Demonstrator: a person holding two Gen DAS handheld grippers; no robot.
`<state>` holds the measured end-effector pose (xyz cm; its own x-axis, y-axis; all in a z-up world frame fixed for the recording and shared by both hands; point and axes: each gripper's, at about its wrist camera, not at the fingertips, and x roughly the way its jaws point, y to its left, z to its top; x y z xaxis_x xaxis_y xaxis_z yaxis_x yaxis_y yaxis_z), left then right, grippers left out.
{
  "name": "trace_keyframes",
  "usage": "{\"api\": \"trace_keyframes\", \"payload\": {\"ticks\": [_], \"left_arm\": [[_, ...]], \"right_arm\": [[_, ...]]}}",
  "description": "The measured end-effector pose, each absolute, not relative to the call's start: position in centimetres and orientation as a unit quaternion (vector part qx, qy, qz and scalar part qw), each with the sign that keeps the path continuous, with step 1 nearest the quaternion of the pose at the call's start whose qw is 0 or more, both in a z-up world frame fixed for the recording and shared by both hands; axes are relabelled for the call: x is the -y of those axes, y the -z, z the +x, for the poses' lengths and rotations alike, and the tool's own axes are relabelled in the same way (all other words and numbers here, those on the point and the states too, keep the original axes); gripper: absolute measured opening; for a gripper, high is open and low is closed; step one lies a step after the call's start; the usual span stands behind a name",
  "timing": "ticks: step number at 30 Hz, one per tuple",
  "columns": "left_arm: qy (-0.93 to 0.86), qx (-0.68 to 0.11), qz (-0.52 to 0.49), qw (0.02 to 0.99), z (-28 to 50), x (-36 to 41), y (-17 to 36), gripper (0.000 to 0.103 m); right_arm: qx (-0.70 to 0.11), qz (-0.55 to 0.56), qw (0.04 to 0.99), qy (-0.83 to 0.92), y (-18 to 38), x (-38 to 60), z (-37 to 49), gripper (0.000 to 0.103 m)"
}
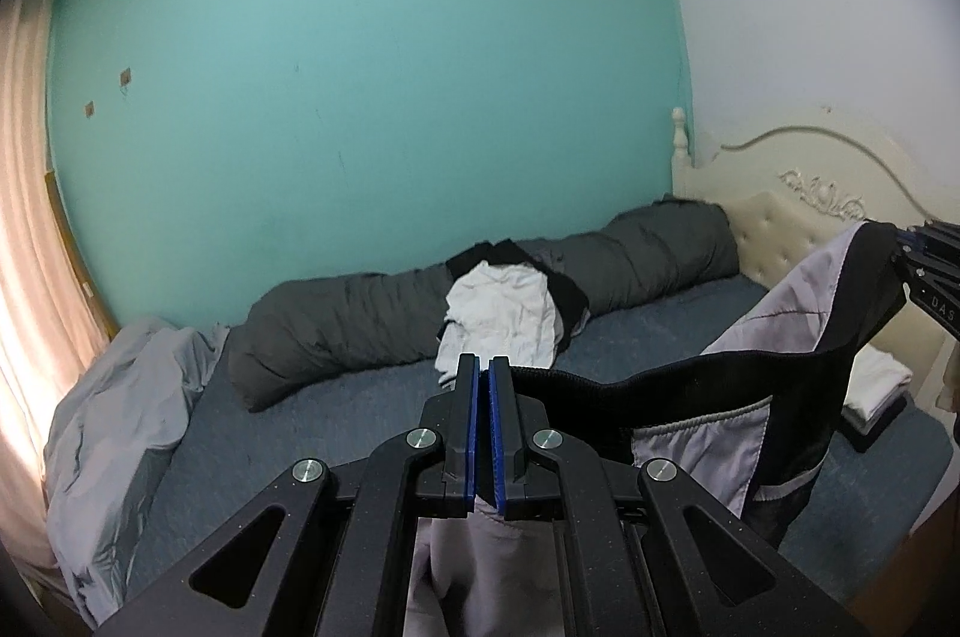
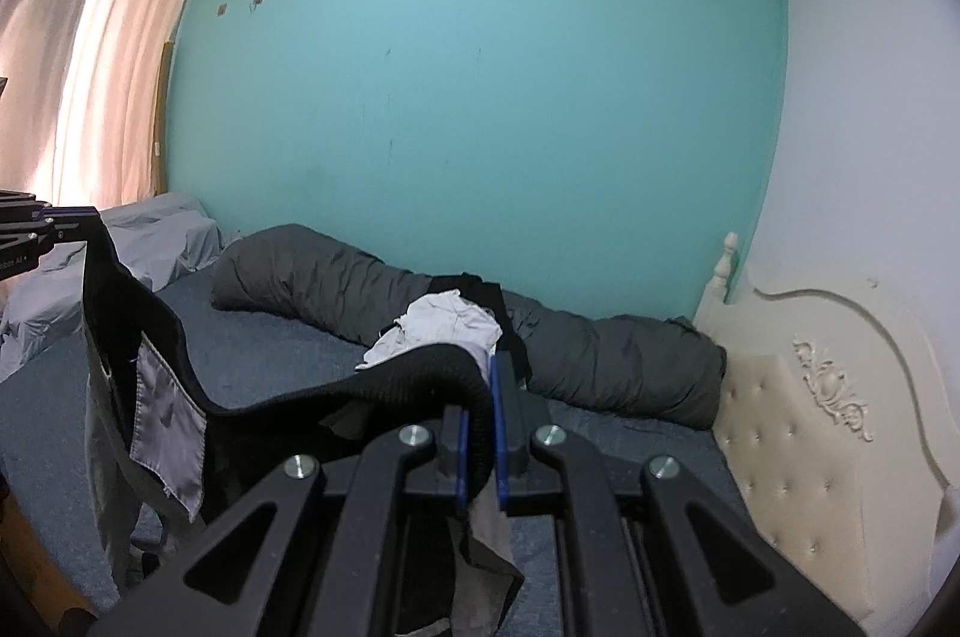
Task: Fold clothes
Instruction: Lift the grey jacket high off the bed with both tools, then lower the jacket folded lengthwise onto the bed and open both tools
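Right gripper (image 2: pixel 480 433) pinches what looks like shorts' waistband (image 2: pixel 384 385).

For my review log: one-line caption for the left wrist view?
Left gripper and right gripper hold shorts stretched by the waistband above the bed.

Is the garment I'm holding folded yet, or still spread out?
Spread, not folded. The garment hangs by its black waistband between the left gripper and right gripper, sagging above the bed.
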<state>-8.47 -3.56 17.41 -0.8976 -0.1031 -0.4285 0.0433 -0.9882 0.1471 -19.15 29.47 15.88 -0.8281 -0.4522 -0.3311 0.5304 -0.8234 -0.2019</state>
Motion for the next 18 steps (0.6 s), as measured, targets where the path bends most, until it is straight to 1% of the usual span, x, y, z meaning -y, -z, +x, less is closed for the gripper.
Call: {"api": "trace_keyframes", "payload": {"ticks": [5,10,18], "left_arm": [[0.966,0.058,0.251,0.037,-13.9,5.2,-13.7,0.003],[0.956,0.046,0.286,0.035,-20.7,7.6,-8.6,0.003],[0.940,0.026,0.339,0.035,-31.0,10.4,0.7,0.003]], "right_arm": [[-0.146,0.164,0.263,0.940,-12.9,-27.3,-23.7,0.006],[-0.150,0.196,0.263,0.933,-8.7,-24.5,-29.5,0.006],[-0.184,0.247,0.256,0.916,-1.1,-20.5,-39.1,0.006]]}}
